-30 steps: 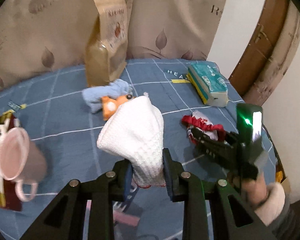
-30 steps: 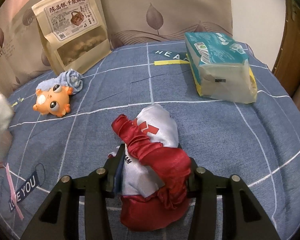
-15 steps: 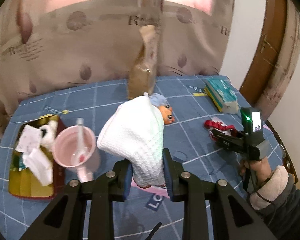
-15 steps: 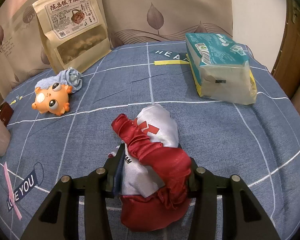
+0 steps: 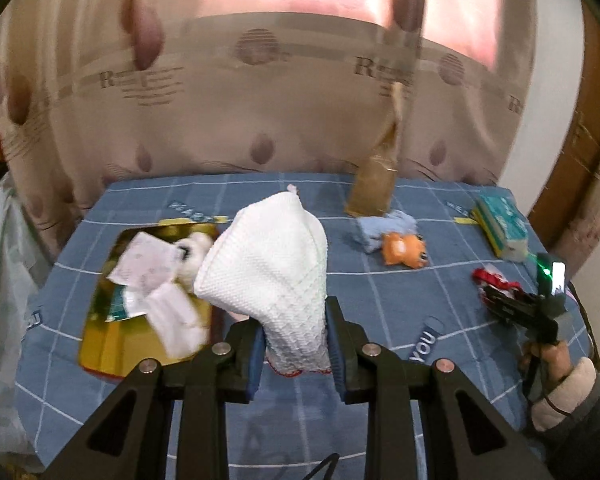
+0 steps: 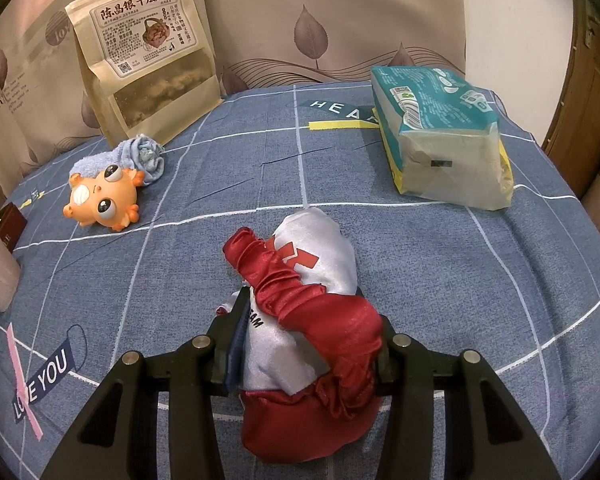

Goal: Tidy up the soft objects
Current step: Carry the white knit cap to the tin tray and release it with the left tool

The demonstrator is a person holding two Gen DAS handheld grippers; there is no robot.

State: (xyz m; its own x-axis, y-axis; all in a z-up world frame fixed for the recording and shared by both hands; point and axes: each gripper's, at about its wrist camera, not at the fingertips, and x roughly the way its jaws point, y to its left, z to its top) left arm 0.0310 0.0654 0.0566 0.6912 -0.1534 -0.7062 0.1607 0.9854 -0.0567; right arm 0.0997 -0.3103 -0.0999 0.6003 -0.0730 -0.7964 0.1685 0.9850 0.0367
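**White cloth carried high, gold tray down to its left**

The left gripper is clamped on a white waffle-weave cloth, which stands up from the jaws in a loose cone, clear of the blue checked bedcover. The relation that matters: the gold tray, already holding crumpled white tissues and a small plush, lies below and to the left of that cloth, its long side running away from the camera. Judging by this, the tray is the drop point, and the left gripper is by far the nearer one.

The right gripper is closed on a red and silver satin cloth that rests on the bedcover — well apart from the tray, toward the teal tissue pack. Still loose between the two: an orange squishy toy touching a light blue towel, beside the standing snack bag.
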